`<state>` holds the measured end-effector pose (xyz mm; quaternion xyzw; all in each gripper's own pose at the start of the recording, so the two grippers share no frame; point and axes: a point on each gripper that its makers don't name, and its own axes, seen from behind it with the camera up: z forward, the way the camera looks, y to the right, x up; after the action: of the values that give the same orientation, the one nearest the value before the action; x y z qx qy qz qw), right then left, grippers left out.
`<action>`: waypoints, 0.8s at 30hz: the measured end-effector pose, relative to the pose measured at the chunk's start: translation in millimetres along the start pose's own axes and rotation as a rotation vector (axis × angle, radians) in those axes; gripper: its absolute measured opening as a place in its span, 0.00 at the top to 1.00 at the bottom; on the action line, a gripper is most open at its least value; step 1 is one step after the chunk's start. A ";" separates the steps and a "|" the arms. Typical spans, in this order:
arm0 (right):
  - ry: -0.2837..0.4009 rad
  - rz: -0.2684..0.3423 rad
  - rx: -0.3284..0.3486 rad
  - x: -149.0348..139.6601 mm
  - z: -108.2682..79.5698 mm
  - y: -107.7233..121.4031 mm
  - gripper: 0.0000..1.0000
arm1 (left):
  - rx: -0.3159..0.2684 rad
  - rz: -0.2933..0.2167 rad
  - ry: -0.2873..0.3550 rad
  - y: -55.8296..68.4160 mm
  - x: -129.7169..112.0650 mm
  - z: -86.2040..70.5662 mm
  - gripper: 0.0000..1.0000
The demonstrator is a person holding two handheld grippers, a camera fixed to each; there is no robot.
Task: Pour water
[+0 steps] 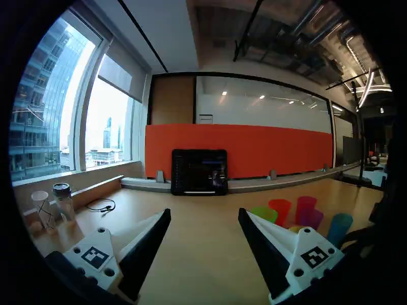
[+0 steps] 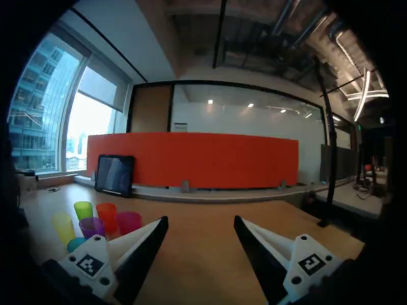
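Both released: left tongs (image 1: 203,229), right tongs (image 2: 201,234)

Wooden table (image 1: 203,274) lies beneath them. Coloured cups (image 1: 281,208) cluster right of the left tongs. By the window at far left stand a lidded bottle (image 1: 63,201) and a clear glass (image 1: 41,208).

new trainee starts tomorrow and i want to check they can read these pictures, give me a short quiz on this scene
1. True or false: the left tongs are shut on a cup.
2. In the left gripper view, where does the dark-capped bottle stand? A) at the far left, near the window B) between the tongs C) on the floor
3. Fill the gap: the dark tablet leans against the ____ partition.

Key
1. False: they are open with nothing between them; the coloured cups stand apart, to the right.
2. A
3. orange
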<state>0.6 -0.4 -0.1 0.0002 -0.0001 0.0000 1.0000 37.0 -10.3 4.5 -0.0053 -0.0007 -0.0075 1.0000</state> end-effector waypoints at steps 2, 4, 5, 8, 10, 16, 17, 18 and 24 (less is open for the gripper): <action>-0.001 -0.001 0.005 8.0 -0.9 -4.6 0.00 | -0.013 -0.002 -0.003 1.5 10.2 3.6 0.01; -0.006 0.001 0.012 17.3 -0.9 -7.5 0.00 | -0.025 -0.001 -0.007 2.9 20.1 7.3 0.01; -0.010 0.003 0.015 23.3 -0.5 -8.6 0.00 | -0.031 0.001 -0.010 3.8 25.8 9.4 0.01; -0.022 0.016 0.023 39.3 1.4 -10.7 0.00 | -0.041 0.010 -0.019 4.6 42.5 15.8 0.01; -0.030 0.028 0.030 49.2 2.8 -12.0 0.00 | -0.046 0.013 -0.020 4.5 53.5 20.1 0.01; -0.058 0.049 0.055 75.8 9.7 -13.9 0.00 | -0.061 0.014 -0.021 2.7 88.0 31.2 0.01; -0.063 0.050 0.058 79.8 11.3 -14.1 0.00 | -0.063 0.018 -0.019 2.3 94.6 32.7 0.01; -0.066 0.051 0.061 83.3 12.7 -14.3 0.00 | -0.065 0.022 -0.017 2.1 100.3 34.0 0.01; -0.068 0.054 0.077 107.7 20.0 -16.2 0.00 | -0.100 0.050 -0.014 9.6 134.2 40.4 0.01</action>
<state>108.3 -16.6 20.0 0.0389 -0.0340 0.0271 0.9983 171.3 -2.3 45.0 -0.0552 -0.0072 0.0173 0.9983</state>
